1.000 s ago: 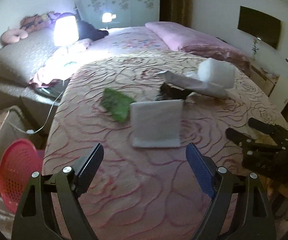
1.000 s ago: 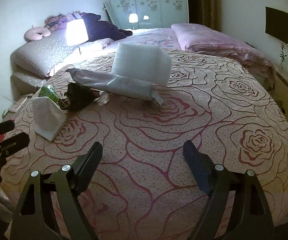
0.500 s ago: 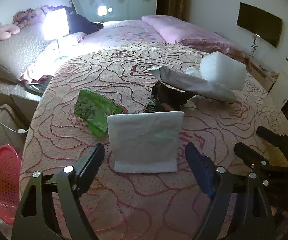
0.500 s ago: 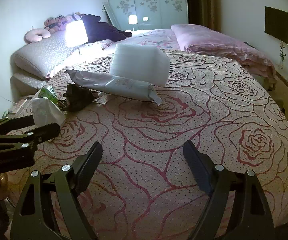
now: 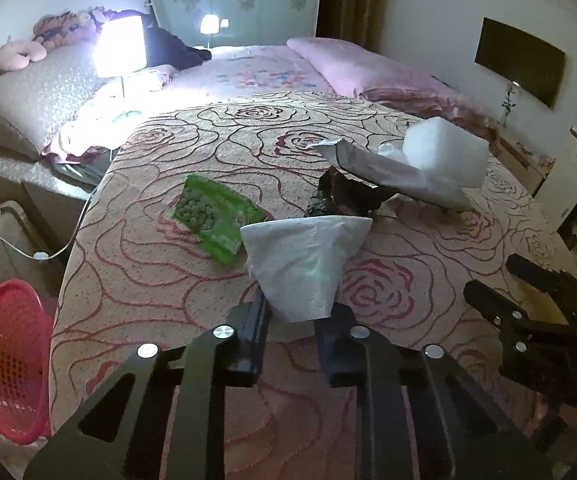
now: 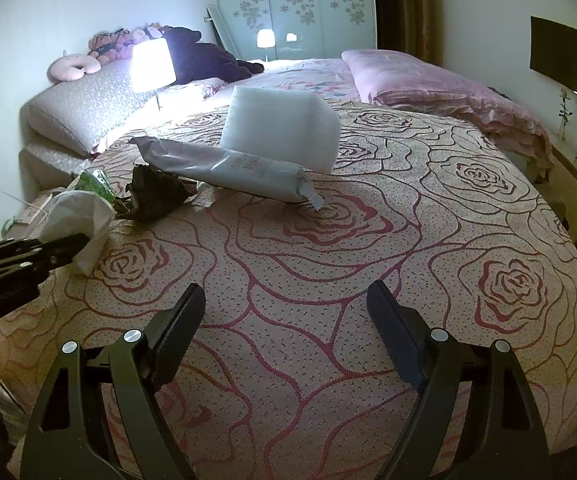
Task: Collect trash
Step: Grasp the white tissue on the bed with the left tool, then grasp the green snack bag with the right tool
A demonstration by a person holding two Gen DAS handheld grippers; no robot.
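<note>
My left gripper [image 5: 294, 320] is shut on the near edge of a white paper tissue [image 5: 306, 260], which also shows in the right wrist view [image 6: 78, 216]. Beyond it on the rose-patterned bedspread lie a green snack packet [image 5: 212, 216], a dark crumpled wrapper [image 5: 344, 196], a long grey wrapper [image 5: 388, 172] and a white foam block [image 5: 444, 152]. My right gripper [image 6: 284, 328] is open and empty over the bedspread, well short of the grey wrapper [image 6: 228, 170] and foam block [image 6: 280, 132].
A red mesh basket [image 5: 8, 360] stands on the floor left of the bed. A lit lamp [image 5: 122, 46] and pillows are at the headboard. A pink folded quilt [image 6: 440, 88] lies at the back right. The bed edge [image 5: 64, 292] drops off left.
My left gripper has moved forward to the tissue and closed on its near edge, bunching it. The right gripper has stayed open and nearly still.
</note>
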